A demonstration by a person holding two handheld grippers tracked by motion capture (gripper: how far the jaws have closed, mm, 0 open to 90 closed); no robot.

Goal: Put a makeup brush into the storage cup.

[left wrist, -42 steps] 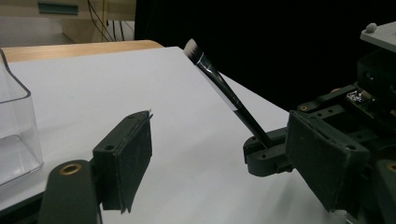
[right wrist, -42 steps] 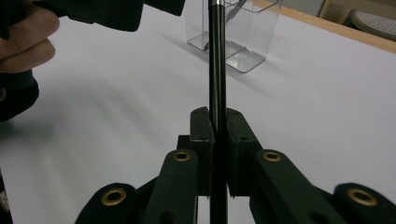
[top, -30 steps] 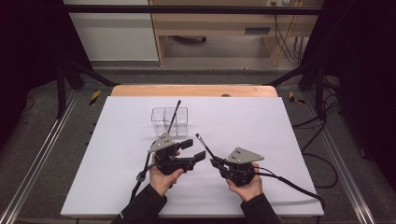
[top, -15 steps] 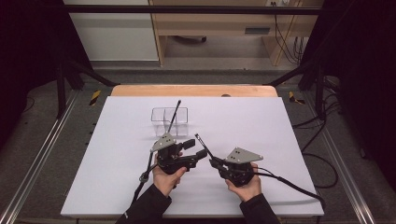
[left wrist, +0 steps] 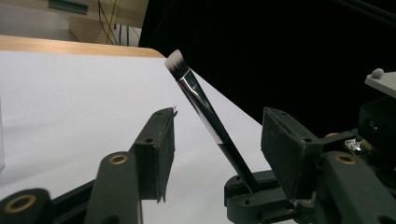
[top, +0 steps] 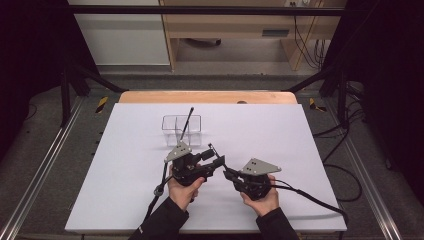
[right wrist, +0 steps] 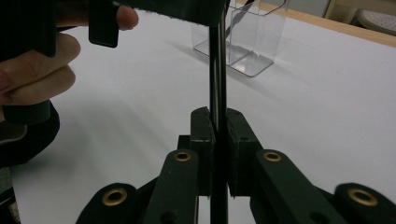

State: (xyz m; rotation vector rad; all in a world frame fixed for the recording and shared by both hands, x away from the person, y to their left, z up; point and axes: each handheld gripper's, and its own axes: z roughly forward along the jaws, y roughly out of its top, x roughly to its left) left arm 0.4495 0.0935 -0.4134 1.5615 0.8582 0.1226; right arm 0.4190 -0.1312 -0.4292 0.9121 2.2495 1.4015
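Slim black-handled makeup brush with white bristle tip (left wrist: 205, 114) clamped at handle end by right gripper (right wrist: 218, 128), raised over white table sheet (top: 300, 150). Left gripper (left wrist: 217, 140) straddling shaft, jaws half-wide, just been closing, pads not yet touching: likely handover. Clear plastic divided organiser (top: 181, 126) waiting beyond.

From above my side, the high view looks forward and down. My left gripper (top: 216, 161) camera looks close along its jaws at the makeup brush (left wrist: 205, 112); my right gripper (right wrist: 218, 128) camera shares that brush.
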